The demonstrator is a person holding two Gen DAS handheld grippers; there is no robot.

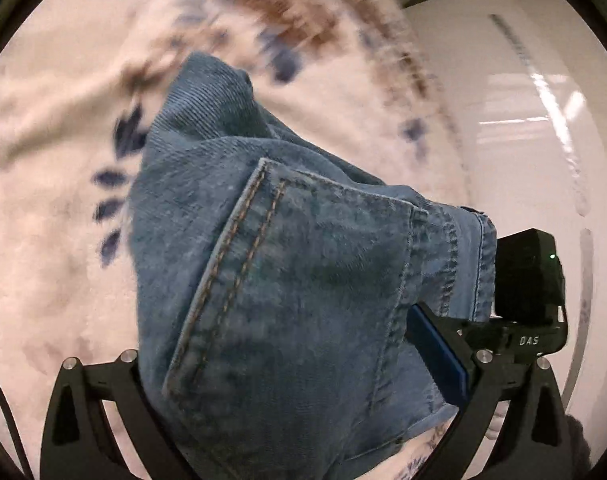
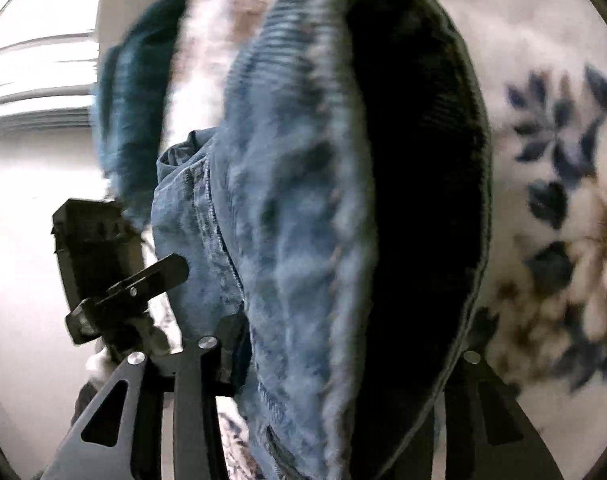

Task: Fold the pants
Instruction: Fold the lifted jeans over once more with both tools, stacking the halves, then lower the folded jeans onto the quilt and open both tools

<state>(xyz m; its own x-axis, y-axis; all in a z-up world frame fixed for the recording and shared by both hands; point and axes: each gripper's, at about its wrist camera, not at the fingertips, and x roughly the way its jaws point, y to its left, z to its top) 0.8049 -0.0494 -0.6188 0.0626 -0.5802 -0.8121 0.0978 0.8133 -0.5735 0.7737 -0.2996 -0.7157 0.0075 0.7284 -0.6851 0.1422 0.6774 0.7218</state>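
Floral blanket [image 1: 55, 152] under tool-held [image 1: 303, 420] jeans [image 1: 287, 264].

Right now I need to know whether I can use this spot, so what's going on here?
A person is partway through folding a pair of jeans, using a handheld gripper in each hand. The left gripper has denim bunched between its fingers, near a stitched pocket seam. The right gripper also has denim draped across it, though its grip is hidden. The jeans hang over a pale floral blanket, and the blur suggests motion.

Blue denim pants [image 1: 287, 264], bunched and lifted, back pocket with double stitching showing, above a flowered blanket [image 1: 55, 152]
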